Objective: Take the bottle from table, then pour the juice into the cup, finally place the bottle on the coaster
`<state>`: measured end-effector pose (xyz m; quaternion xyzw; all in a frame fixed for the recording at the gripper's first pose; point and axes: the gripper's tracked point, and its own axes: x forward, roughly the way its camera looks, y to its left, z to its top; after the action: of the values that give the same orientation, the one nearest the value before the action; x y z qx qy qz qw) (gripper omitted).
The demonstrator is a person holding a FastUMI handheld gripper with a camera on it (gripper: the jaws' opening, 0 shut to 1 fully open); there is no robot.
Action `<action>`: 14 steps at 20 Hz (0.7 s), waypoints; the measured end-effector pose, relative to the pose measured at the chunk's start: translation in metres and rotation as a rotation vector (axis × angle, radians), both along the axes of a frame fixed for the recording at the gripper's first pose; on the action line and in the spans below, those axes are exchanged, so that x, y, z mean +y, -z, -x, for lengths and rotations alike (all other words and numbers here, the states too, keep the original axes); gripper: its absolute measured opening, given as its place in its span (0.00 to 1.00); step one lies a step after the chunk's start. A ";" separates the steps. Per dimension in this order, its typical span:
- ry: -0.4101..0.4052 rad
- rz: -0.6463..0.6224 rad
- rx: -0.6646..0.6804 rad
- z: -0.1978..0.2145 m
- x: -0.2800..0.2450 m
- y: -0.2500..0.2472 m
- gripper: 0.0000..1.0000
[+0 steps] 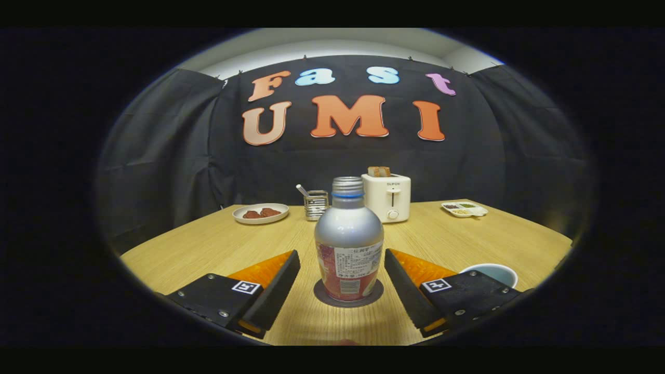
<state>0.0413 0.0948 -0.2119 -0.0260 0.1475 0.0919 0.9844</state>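
Silver metal bottle (348, 244) is seen upright on the round dark coaster (348, 301), flanked untouched by the wide-open gripper (342, 265).

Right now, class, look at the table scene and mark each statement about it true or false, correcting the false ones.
1. The bottle stands upright on the coaster. True.
2. The tool is shut on the bottle. False: its fingers are open, one on each side of the bottle, with gaps showing.
3. The bottle has its cap on. True.
4. The cup lies between the fingers. False: it sits beside and behind the right finger.
5. The toaster stands beyond the bottle, near the wall. True.
6. The plate is bare. False: it holds brownish food.
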 end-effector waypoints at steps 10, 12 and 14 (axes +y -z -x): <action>-0.055 0.012 -0.064 0.043 0.000 -0.062 0.97; -0.066 0.016 -0.064 0.052 -0.002 -0.072 0.97; -0.080 -0.013 -0.082 0.063 -0.001 -0.089 0.97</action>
<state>-0.0221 0.0936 -0.1232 -0.0291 0.1054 0.1311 0.9853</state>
